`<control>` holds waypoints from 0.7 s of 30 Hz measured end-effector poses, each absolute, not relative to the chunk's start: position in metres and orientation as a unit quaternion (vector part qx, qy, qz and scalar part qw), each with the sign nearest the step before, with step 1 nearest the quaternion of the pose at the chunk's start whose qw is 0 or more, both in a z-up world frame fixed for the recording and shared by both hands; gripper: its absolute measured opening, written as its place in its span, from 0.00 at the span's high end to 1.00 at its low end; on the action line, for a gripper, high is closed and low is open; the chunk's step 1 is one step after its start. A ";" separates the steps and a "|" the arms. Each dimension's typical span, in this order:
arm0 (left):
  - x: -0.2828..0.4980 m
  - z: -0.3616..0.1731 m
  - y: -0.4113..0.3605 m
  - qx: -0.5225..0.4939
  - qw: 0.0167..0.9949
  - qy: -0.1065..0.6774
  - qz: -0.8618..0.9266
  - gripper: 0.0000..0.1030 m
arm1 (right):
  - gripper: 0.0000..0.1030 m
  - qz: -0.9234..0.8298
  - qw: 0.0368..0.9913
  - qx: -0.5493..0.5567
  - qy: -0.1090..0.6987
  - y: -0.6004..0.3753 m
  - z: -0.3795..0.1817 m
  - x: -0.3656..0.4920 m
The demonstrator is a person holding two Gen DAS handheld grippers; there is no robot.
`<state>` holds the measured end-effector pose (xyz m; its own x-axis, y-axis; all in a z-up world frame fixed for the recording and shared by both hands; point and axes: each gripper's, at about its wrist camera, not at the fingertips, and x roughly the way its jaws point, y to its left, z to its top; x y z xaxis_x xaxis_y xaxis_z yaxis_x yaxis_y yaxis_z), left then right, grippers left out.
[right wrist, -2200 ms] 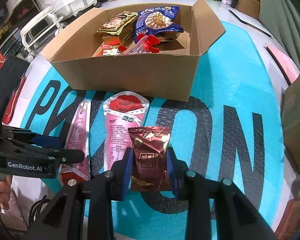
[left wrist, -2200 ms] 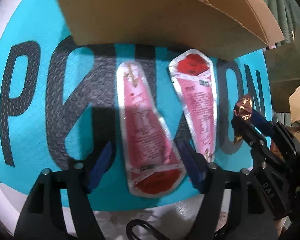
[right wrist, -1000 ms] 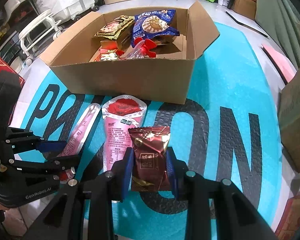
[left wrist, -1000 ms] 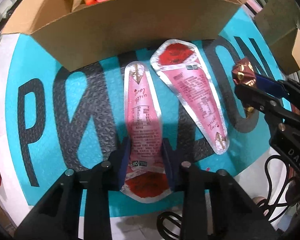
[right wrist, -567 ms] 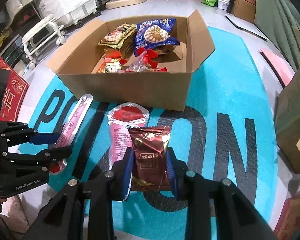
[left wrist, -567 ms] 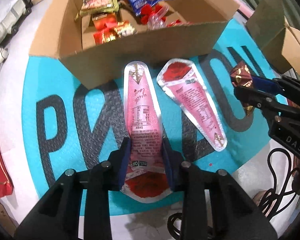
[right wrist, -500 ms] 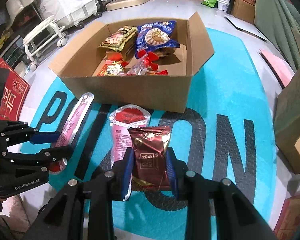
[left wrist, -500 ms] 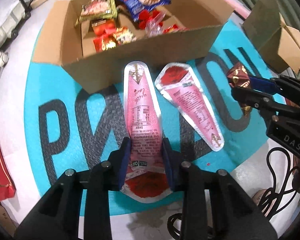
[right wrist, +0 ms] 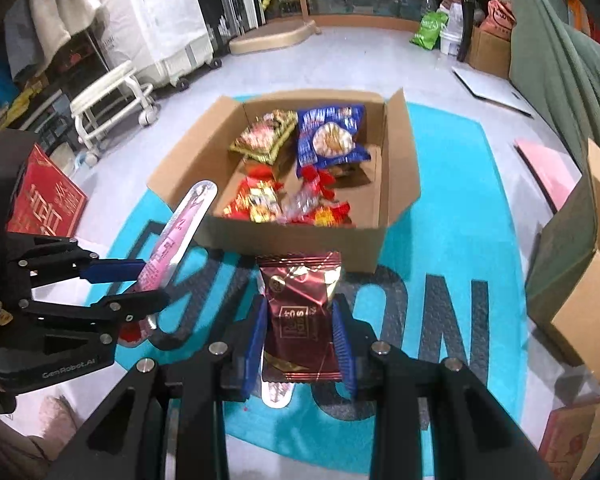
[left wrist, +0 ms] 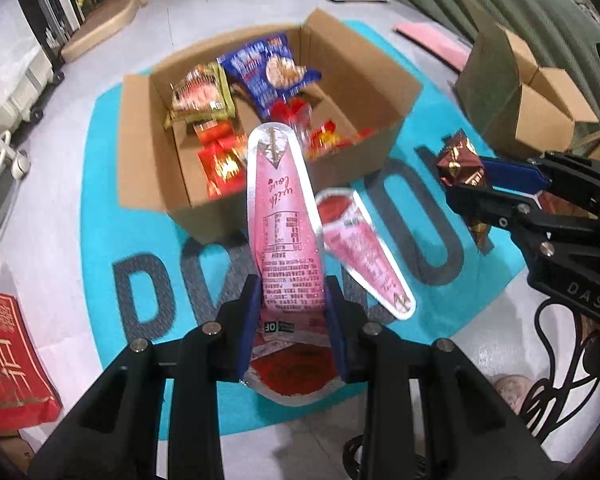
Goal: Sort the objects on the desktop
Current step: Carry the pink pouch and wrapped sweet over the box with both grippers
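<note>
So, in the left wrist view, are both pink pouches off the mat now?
No, the left gripper holds only one pink pouch up, while the second pink pouch lies on the teal mat.

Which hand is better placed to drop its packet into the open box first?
Probably left: its pink packet already reaches over the box front edge, while the right tongs' red packet is short of it.

Even indoor light from overhead, bright on the pale floor [right wrist: 340, 64] and the teal mat [left wrist: 100, 152], with soft shadows only. Both fisheye views bend hard at the rims, where black corners close in. Motion blur smears the snack bags in the cardboard box [left wrist: 148, 168] (worst in the left view), while the silver edge of the pink pouch [left wrist: 284, 216] catches some glare.
</note>
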<state>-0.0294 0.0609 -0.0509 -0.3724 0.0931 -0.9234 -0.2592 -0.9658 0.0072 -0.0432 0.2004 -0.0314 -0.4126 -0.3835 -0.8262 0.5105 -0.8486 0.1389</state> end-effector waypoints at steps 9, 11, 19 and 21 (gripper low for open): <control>-0.065 -0.021 0.047 -0.515 0.091 0.066 0.850 0.71 | 0.69 -0.851 0.282 0.439 0.060 0.189 -0.003 -0.068; -0.076 -0.020 0.044 -0.509 0.084 0.052 0.855 0.71 | 0.69 -0.852 0.287 0.434 0.054 0.186 0.000 -0.080; -0.119 -0.018 0.037 -0.487 0.065 0.052 0.870 0.71 | 0.69 -0.857 0.290 0.421 0.055 0.175 0.004 -0.122; -0.130 -0.018 0.034 -0.484 0.062 0.052 0.871 0.71 | 0.69 -0.858 0.291 0.419 0.056 0.171 0.003 -0.131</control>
<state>-0.1302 0.0342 -0.0181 -0.5234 0.0572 -0.8502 -0.1581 -0.9869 0.0309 -0.1311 0.1714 0.0034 -0.4789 -0.4528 -0.7521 0.5473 -0.8238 0.1474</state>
